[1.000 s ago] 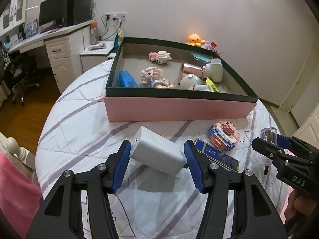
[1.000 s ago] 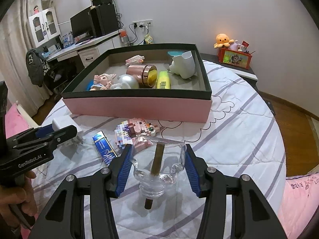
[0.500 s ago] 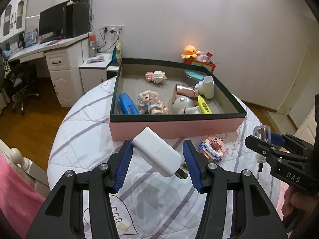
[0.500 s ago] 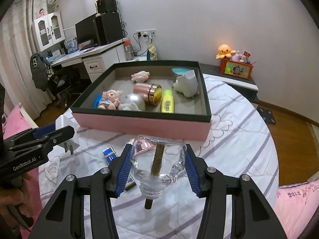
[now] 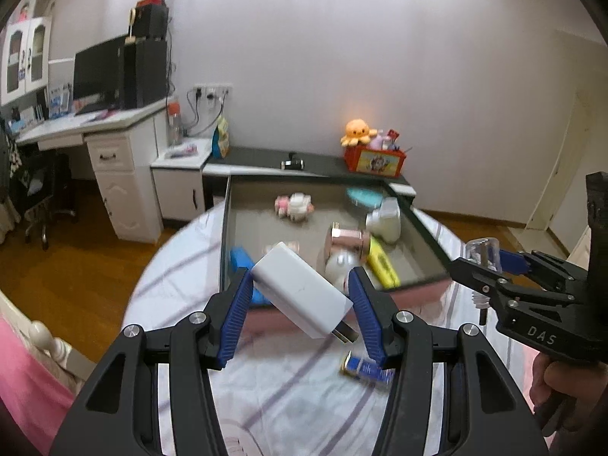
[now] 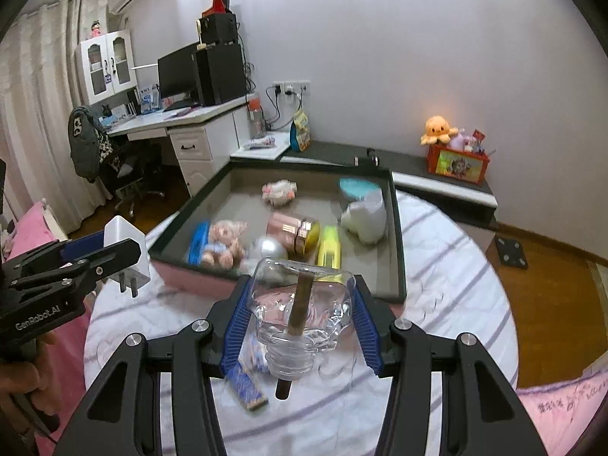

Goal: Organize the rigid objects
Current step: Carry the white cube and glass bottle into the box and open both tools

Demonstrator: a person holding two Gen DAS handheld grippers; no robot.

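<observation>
Charger [image 5: 302, 293] pinched at flat sides by left gripper [image 5: 300, 317], frame centre; judged light, stiff. Glass bottle [image 6: 300, 309] clamped by right gripper [image 6: 300, 323]; judged fragile, slippery.

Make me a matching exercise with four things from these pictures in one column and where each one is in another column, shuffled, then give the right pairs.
Things:
1. white charger
2. clear glass bottle
3. yellow highlighter
4. blue card

Places:
A. lying on the striped bedspread, outside the box
B. held between the left gripper fingers
C. lying inside the box
D. held between the right gripper fingers

Pairs: 1-B, 2-D, 3-C, 4-A
</observation>
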